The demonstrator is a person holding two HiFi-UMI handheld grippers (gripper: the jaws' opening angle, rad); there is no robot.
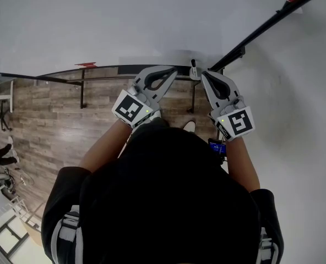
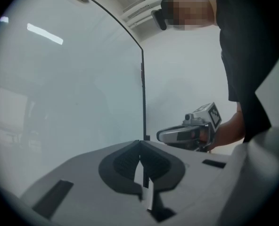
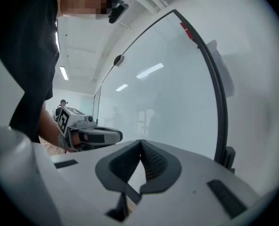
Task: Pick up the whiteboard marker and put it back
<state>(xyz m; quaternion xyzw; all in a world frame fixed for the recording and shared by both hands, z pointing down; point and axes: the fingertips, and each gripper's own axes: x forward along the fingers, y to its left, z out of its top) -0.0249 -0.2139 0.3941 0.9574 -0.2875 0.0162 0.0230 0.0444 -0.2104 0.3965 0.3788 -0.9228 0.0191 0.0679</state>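
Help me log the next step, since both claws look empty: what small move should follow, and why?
Probably open the right claw and ease it toward the small pale object, likely the marker, at the whiteboard. Both it and the left claw are shut on nothing, and the head view shows that object just beside the right claw's tip, ungripped.

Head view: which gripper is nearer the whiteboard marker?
Right. The right gripper ends just beside the whiteboard marker, on its right in the picture. The left gripper is further off, on the marker's other side.
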